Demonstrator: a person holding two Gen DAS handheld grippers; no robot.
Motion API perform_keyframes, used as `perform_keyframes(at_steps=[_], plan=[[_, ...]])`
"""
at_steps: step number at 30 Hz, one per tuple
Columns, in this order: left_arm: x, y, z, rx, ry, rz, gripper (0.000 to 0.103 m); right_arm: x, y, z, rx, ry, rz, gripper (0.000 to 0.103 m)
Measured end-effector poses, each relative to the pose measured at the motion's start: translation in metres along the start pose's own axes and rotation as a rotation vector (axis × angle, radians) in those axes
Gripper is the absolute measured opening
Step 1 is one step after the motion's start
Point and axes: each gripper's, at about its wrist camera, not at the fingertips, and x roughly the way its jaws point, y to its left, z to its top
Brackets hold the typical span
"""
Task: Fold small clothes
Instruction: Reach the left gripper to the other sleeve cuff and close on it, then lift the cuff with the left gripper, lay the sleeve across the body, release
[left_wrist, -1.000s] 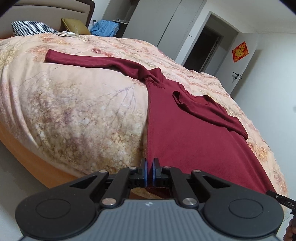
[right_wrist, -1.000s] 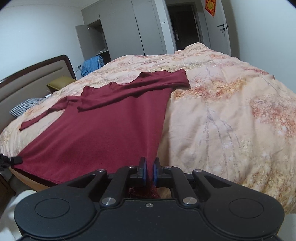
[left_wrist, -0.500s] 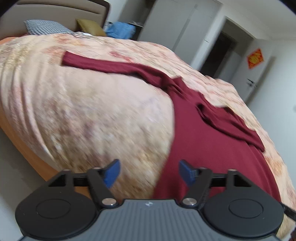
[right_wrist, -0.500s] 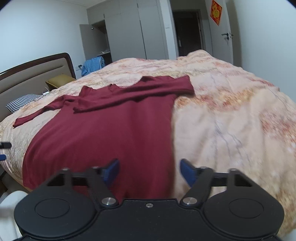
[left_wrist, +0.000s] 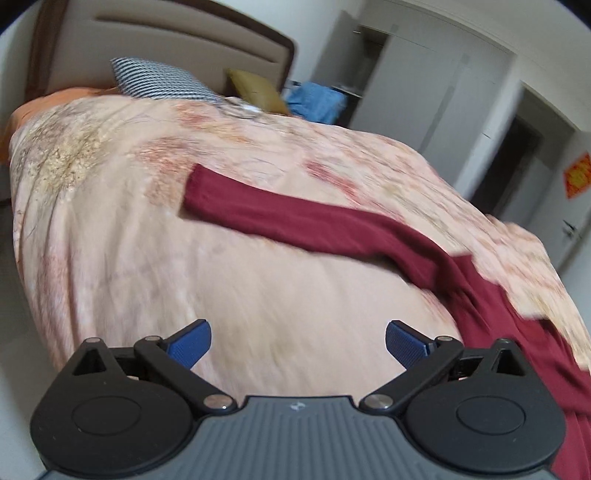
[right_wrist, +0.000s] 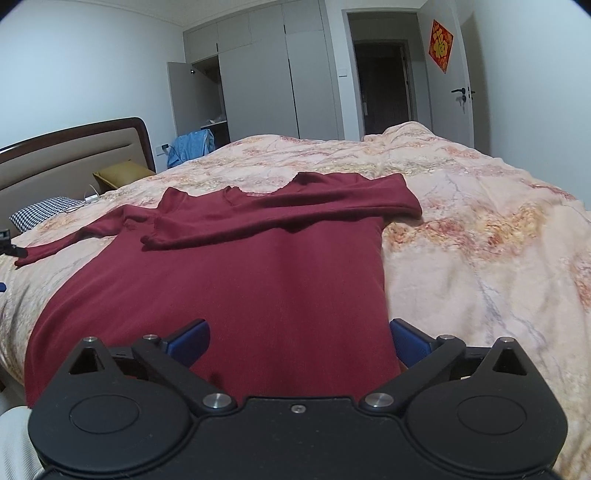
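You have let go of the hem: both the left gripper (left_wrist: 297, 341) and right gripper (right_wrist: 298, 341) now show jaws apart over the maroon sweater (right_wrist: 236, 273), its far sleeve (left_wrist: 295, 218) still unfolded.

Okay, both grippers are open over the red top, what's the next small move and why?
Probably take the left gripper to the cuff of the outstretched sleeve and close on it. The other sleeve already lies folded across the red top, while this one lies straight on the bedspread. Both grippers are open and empty.

Both wrist views low, bedside, sharing red top (right_wrist: 236, 280).
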Motion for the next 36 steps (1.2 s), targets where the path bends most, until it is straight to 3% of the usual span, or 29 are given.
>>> perform_keyframes(at_steps=[7, 10, 13, 15, 17, 21, 26, 30, 36], plan=[[0.055, 0.031, 0.043, -0.167, -0.048, 0.075, 0.103, 0.016, 0.000, 0.001, -0.007, 0.012, -0.017, 0.102], [0.071, 0.040, 0.058, -0.232, -0.084, 0.101, 0.096, 0.020, 0.000, 0.000, -0.011, 0.025, -0.024, 0.102], [0.082, 0.042, 0.069, -0.225, -0.117, 0.134, 0.067, 0.023, -0.002, -0.002, -0.007, 0.032, -0.026, 0.102], [0.089, 0.042, 0.073, -0.207, -0.122, 0.167, 0.028, 0.023, -0.001, -0.002, -0.009, 0.032, -0.028, 0.102], [0.094, 0.043, 0.076, -0.197, -0.132, 0.204, 0.005, 0.023, -0.001, -0.002, -0.014, 0.031, -0.029, 0.102], [0.088, 0.043, 0.084, -0.157, -0.195, 0.215, 0.004, 0.024, -0.001, -0.001, -0.021, 0.031, -0.030, 0.102], [0.069, 0.045, 0.115, -0.091, -0.317, 0.245, 0.004, 0.022, -0.001, -0.001, -0.025, 0.024, -0.030, 0.102], [0.069, 0.048, 0.136, -0.044, -0.284, 0.252, 0.004, 0.023, 0.000, -0.002, -0.007, 0.022, -0.023, 0.102], [0.061, 0.033, 0.134, 0.016, -0.292, 0.215, 0.004, 0.022, 0.002, -0.001, 0.000, 0.013, -0.008, 0.102]])
